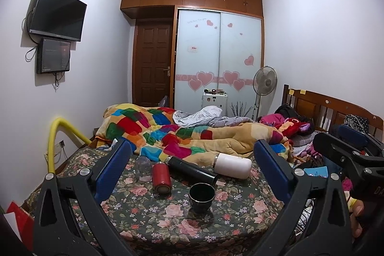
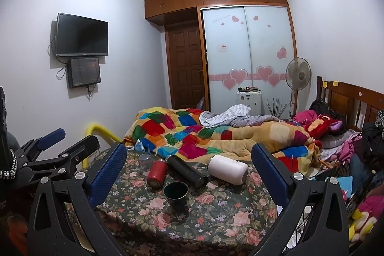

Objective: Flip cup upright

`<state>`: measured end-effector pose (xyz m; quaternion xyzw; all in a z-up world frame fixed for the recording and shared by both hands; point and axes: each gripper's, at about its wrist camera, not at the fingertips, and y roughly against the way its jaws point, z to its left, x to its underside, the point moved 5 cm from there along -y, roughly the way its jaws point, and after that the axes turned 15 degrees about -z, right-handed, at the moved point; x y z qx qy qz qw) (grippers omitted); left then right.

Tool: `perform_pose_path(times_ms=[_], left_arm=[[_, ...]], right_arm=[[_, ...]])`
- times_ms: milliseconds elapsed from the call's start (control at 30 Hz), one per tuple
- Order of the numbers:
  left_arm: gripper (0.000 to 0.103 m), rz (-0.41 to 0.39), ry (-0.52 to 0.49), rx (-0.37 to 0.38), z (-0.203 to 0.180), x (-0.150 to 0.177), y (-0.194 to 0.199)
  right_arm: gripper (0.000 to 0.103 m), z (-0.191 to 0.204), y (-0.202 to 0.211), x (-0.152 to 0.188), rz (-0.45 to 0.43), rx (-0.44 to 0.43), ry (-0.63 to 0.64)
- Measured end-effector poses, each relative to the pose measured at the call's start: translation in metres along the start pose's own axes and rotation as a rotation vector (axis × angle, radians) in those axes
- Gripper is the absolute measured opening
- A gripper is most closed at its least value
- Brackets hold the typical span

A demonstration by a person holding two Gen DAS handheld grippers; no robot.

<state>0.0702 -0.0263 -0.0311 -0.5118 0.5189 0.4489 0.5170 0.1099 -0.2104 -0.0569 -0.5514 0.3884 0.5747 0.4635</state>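
Note:
A small dark cup stands upright, mouth up, on the floral tablecloth; it also shows in the right wrist view. Behind it lie a black flask, a red can, a white bottle and a clear glass that stands mouth down. My left gripper is open and empty, held back from the cup. My right gripper is open and empty too, also short of the cup. The right gripper shows at the right edge of the left wrist view.
A bed with a patchwork blanket lies right behind the table. A yellow padded rail rises at the left. Clutter and toys fill the right side. A fan and a wardrobe stand at the back.

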Motion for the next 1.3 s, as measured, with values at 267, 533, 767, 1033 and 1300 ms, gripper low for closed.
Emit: perform_pose_path(times_ms=[267,533,767,1033,1300], left_arm=[[0.103,0.002,-0.001,0.006,-0.001,-0.001,0.001],[0.103,-0.002,-0.006,0.020,-0.003,-0.003,0.001],[0.103,-0.002,-0.006,0.021,-0.004,-0.003,0.001],[0.103,0.009,-0.004,0.026,-0.004,0.001,0.001],[0.103,0.016,0.016,0.009,0.009,0.006,0.002]], right_arm=[[0.103,-0.001,0.000,0.000,0.001,0.000,-0.003],[0.103,-0.001,0.001,0.002,-0.001,0.005,-0.006],[0.103,-0.003,0.001,0.002,0.001,0.004,-0.008],[0.103,-0.002,0.002,0.004,0.004,0.005,-0.009],[0.103,0.002,-0.002,0.007,0.019,0.003,0.001]])
